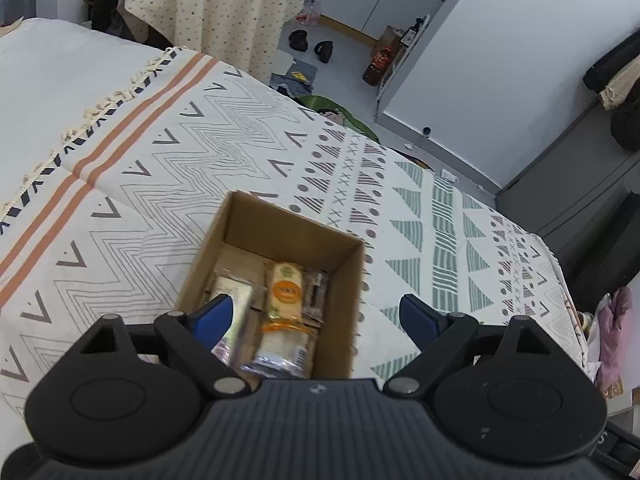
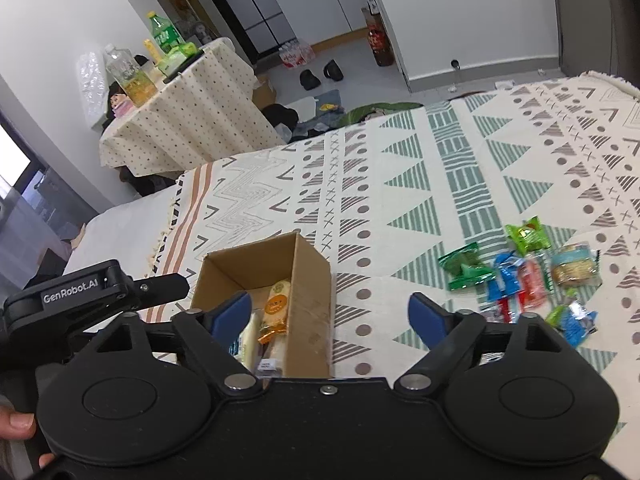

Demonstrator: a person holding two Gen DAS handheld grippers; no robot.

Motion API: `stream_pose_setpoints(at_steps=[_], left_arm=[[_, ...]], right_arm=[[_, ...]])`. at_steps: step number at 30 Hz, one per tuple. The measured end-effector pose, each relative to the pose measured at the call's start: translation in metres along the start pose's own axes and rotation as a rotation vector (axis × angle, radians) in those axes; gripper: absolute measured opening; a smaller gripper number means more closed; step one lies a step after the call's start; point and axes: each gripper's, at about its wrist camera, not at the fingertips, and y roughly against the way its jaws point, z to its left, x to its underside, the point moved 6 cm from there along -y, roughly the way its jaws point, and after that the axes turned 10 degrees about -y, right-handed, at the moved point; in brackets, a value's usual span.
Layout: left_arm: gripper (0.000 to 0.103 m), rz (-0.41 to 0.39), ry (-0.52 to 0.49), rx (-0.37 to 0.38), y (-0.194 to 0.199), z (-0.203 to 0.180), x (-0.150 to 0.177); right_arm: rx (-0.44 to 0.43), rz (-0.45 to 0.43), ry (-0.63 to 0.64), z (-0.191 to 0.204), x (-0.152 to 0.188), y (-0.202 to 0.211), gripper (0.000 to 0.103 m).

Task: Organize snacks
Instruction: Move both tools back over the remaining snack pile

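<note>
Only right-wrist view: loose snacks (image 2: 532, 276) beside box (image 2: 310, 280).

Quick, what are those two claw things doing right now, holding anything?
Left gripper: open, holding nothing, above the cardboard box.
Right gripper: open, holding nothing, between the box and the loose snacks.

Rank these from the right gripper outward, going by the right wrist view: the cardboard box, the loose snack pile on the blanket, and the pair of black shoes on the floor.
From the right gripper:
1. Cardboard box, just ahead, toward its left finger, on the blanket.
2. Loose snack pile, off to the right on the blanket.
3. Black shoes, far ahead on the floor beyond the bed.
</note>
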Motion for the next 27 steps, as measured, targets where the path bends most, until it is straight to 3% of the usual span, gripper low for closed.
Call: stream_pose_setpoints(at_steps=[27], left_arm=[[0.091, 0.025, -0.096, 0.012, -0.004, -0.106, 0.042]], right_arm=[[-0.006, -0.029, -0.044, -0.109, 0.003, 0.057, 0.092]])
